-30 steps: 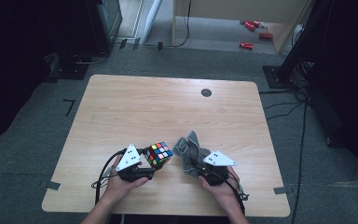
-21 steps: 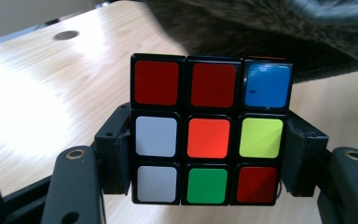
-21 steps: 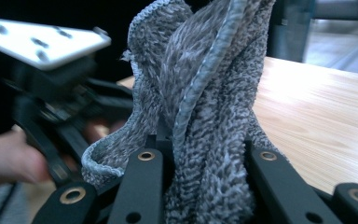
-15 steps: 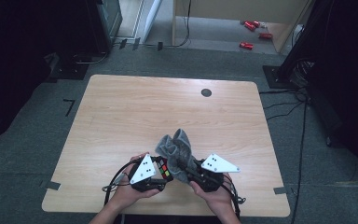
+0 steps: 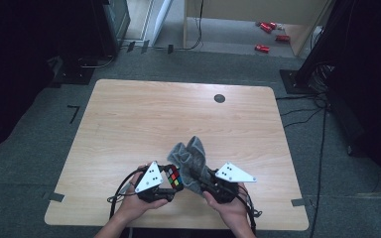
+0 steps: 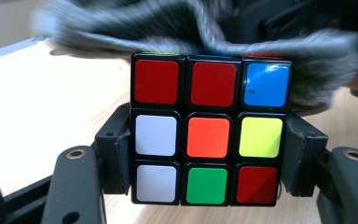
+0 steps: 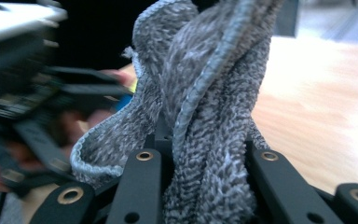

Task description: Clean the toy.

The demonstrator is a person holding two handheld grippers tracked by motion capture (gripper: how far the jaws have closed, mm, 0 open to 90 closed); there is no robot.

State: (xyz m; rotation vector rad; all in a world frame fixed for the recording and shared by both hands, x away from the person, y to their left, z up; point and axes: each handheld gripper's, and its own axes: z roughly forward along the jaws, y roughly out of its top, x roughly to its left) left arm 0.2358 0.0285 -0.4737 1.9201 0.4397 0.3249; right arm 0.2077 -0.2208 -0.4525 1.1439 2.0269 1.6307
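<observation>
A pale wooden counter [image 5: 178, 119] stands on grey carpet in a dim room, bare but for a small dark disc [image 5: 219, 98] toward one o'clock; red things [image 5: 269, 30] lie on the floor beyond. At the counter's six o'clock edge the left claw [image 5: 171, 181] is clamped on a Rubik's cube [image 5: 174, 178], pads pressing its two flanks, while the right claw [image 5: 201, 179] is closed on a bunched grey microfibre cloth [image 5: 191, 158] that stands up from its jaws. The work looks like wiping the cube: cube and cloth are both gripped and brought together, so the rubbing seems under way, with most faces probably yet to be gone over. The left gripper view shows the cube's [image 6: 205, 133] scrambled face, orange centre, and the cloth [image 6: 191, 28] draped against its top edge at twelve o'clock, contact the high view leaves unclear. The right gripper view shows the cloth's [image 7: 200, 116] stitched hem and folds wedged between the jaws.
</observation>
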